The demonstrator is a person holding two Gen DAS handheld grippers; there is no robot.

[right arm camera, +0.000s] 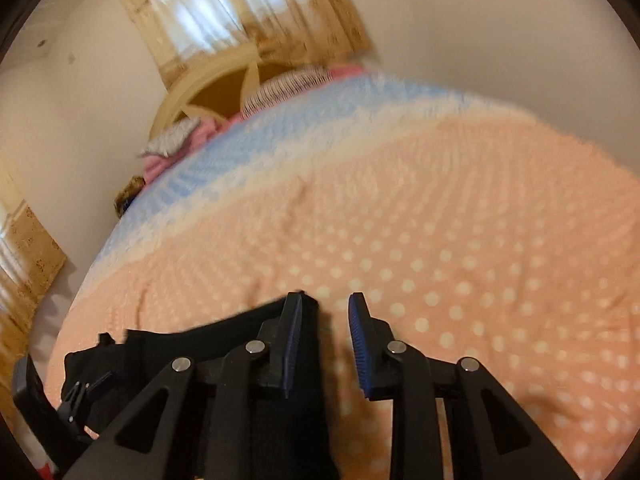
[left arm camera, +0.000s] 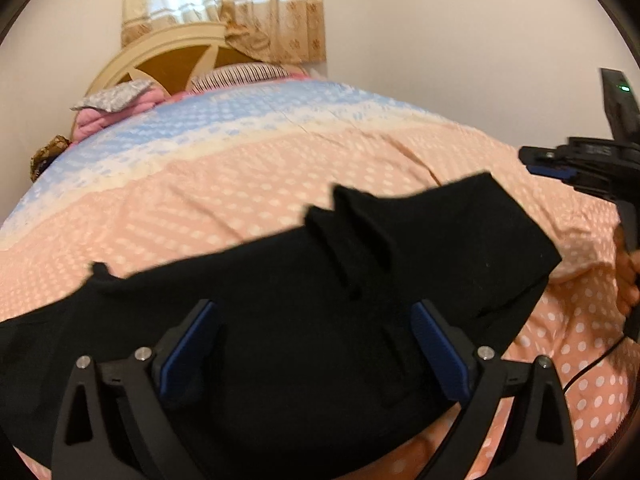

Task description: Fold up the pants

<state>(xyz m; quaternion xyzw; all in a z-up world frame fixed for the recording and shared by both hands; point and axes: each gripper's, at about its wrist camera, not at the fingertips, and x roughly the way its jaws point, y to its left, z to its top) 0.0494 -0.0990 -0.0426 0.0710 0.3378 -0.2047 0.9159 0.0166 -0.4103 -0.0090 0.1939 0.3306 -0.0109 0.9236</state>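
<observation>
- Pants (left arm camera: 300, 280): black, lying across near part of bed (left arm camera: 280, 168), on spotted peach cover.
- Left claw (left arm camera: 316, 344): spread wide above pants, gripping nothing.
- Right claw (right arm camera: 324, 344): narrowly parted, empty; pants at its left.
</observation>
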